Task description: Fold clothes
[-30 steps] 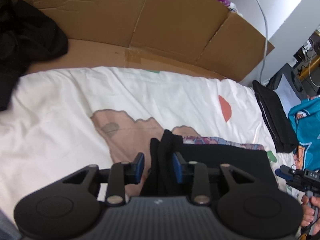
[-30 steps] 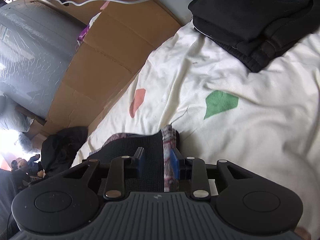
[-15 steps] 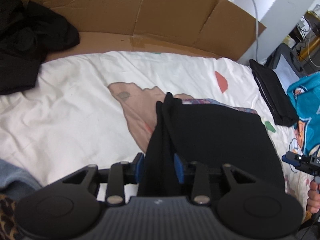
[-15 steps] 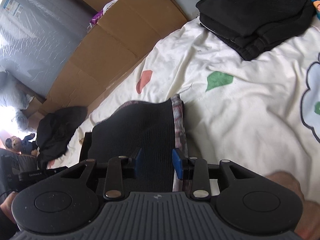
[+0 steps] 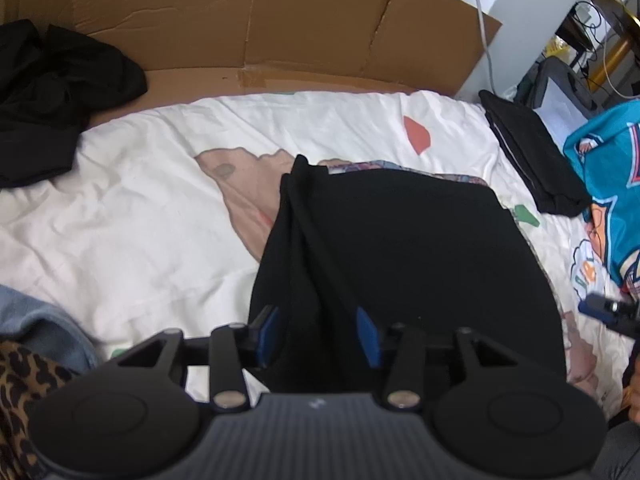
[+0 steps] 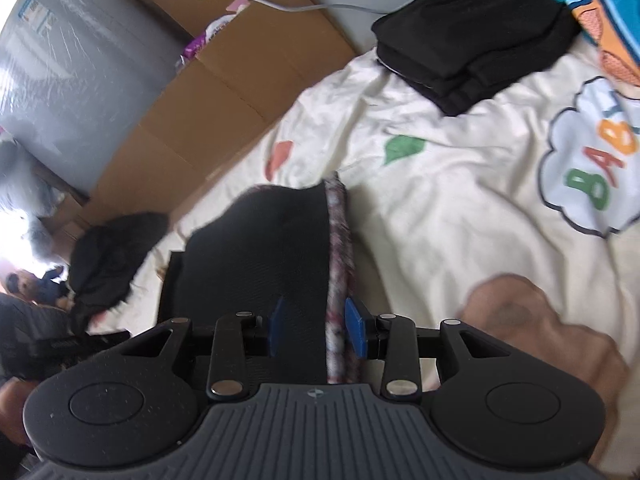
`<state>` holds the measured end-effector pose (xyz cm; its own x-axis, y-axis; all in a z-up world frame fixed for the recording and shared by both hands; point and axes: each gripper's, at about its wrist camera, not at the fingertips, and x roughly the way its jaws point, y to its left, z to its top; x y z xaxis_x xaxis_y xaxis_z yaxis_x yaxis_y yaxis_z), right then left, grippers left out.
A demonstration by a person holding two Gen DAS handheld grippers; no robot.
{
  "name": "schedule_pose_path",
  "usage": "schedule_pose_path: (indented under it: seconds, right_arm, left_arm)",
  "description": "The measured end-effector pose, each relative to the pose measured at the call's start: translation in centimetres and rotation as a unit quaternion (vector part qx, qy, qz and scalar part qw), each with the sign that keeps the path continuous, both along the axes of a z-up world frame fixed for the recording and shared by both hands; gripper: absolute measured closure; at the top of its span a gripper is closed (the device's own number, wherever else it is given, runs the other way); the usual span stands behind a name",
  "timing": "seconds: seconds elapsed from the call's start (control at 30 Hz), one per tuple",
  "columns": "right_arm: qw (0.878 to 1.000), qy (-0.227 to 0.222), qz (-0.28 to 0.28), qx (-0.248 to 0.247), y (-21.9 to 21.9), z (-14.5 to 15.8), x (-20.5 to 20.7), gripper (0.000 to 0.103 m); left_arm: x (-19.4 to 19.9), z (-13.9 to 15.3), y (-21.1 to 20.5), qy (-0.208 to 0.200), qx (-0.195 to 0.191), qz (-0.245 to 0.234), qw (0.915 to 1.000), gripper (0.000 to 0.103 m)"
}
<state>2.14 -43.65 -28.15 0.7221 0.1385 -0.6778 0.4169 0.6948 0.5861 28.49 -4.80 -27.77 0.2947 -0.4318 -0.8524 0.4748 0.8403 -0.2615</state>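
A black garment [image 5: 400, 248] with a patterned hem [image 6: 338, 240] lies spread on the white printed sheet [image 5: 140, 200]. My left gripper [image 5: 318, 334] is at the garment's near left corner. Its jaws are opening, and a bunched ridge of the black cloth runs loosely between the blue pads. My right gripper [image 6: 316, 330] is at the near right corner, shut on the black garment [image 6: 260, 248], with the patterned hem against its right pad. The right gripper's tip [image 5: 608, 310] shows at the right edge of the left wrist view.
A folded stack of black clothes [image 6: 468, 40] sits at the far right of the bed, beside a teal garment [image 5: 612, 184]. A crumpled black garment [image 5: 52, 88] lies at the far left. Cardboard [image 5: 280, 32] stands behind the bed. Blue cloth [image 5: 32, 320] and leopard-print cloth [image 5: 20, 392] lie nearby.
Both grippers have drawn back and upward, pulling the garment's edge along, so much more black cloth shows. The left gripper's pads now stand wider apart.
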Motion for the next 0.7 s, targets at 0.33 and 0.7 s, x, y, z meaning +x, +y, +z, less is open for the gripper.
schedule_pose_path:
  seconds: [0.33, 0.7]
  right_arm:
    - [0.999, 0.033, 0.013, -0.034, 2.2, 0.1, -1.2, 0.037]
    - [0.992, 0.098, 0.043, -0.067, 3.4, -2.5, 0.2, 0.034]
  left_arm:
    - [-2.0, 0.0, 1.2, -0.012, 0.002, 0.021, 0.9997, 0.055]
    - [-0.9, -3.4, 0.1, -0.022, 0.039, 0.005, 0.999, 0.052]
